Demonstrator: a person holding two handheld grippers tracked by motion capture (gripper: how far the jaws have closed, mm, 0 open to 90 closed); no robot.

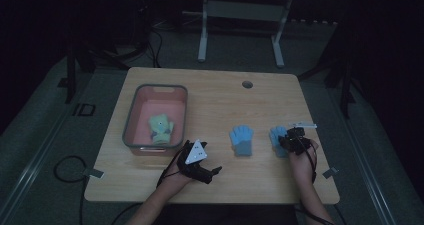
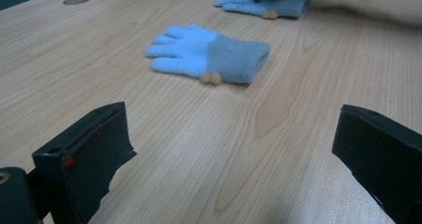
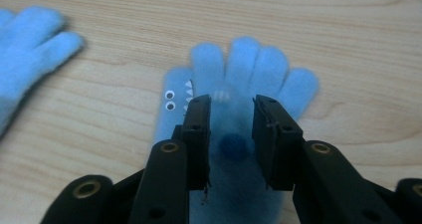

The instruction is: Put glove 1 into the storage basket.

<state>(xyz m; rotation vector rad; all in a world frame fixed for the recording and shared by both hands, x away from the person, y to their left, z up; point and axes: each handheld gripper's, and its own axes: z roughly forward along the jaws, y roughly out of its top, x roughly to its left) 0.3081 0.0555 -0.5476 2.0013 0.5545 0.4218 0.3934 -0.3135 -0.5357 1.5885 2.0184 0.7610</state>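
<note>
So one glove (image 1: 161,129) lies in the bin (image 1: 131,116) – two blue gloves wait on the table (image 1: 220,105). Right gripper (image 3: 231,115), jaws part-spread, straddles the right glove (image 3: 249,69) – not pinching. Left gripper (image 2: 229,149), spread, faces the middle glove (image 2: 209,55).

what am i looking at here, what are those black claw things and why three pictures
A person at a wooden table holds a hand tool with two black jaws in each hand. One picture looks down from above; the other two come from cameras riding on each tool. The left gripper rests open above bare wood. The right gripper has its jaws part open over a blue glove, not pinching it. A second blue glove lies between the hands. A pink tray holds a green glove.
</note>
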